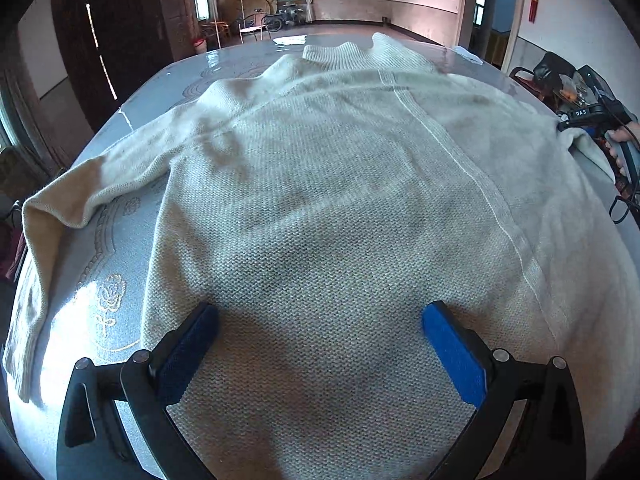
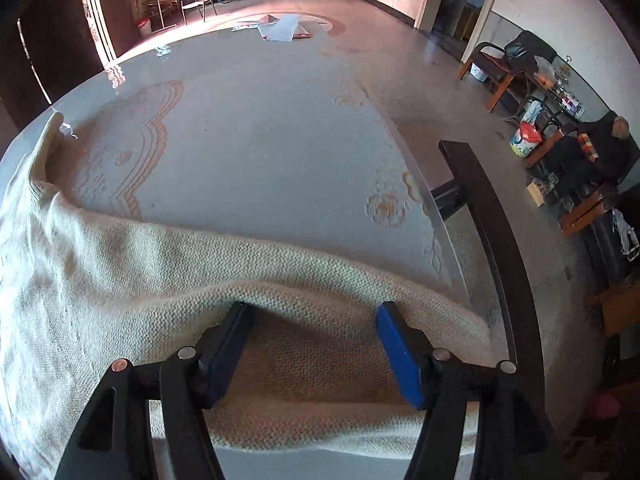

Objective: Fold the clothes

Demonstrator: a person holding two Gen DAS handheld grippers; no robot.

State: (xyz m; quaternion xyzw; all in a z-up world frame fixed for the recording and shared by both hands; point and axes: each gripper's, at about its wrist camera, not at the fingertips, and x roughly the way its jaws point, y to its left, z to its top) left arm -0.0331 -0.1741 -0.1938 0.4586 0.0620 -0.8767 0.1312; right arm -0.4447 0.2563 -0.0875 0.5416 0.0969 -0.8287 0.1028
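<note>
A cream knitted sweater (image 1: 328,184) lies spread flat on the table (image 1: 120,248), collar at the far end. Its left sleeve (image 1: 60,216) is bent back and hangs over the left edge. My left gripper (image 1: 322,314) hovers open over the sweater's lower body, with nothing between its blue pads. In the right wrist view, a folded part of the sweater (image 2: 160,280) lies near the table's right edge. My right gripper (image 2: 313,314) stands open over it, the knit below its fingers and not pinched. A person's hand (image 1: 619,144) holds that gripper's handle at the sweater's right side.
The table (image 2: 260,120) has a grey-blue patterned cloth under glass. Papers (image 2: 280,28) lie at its far end. A dark wooden chair back (image 2: 480,208) stands against the right edge (image 2: 440,220). Chairs with bags and clutter (image 2: 532,128) line the right wall.
</note>
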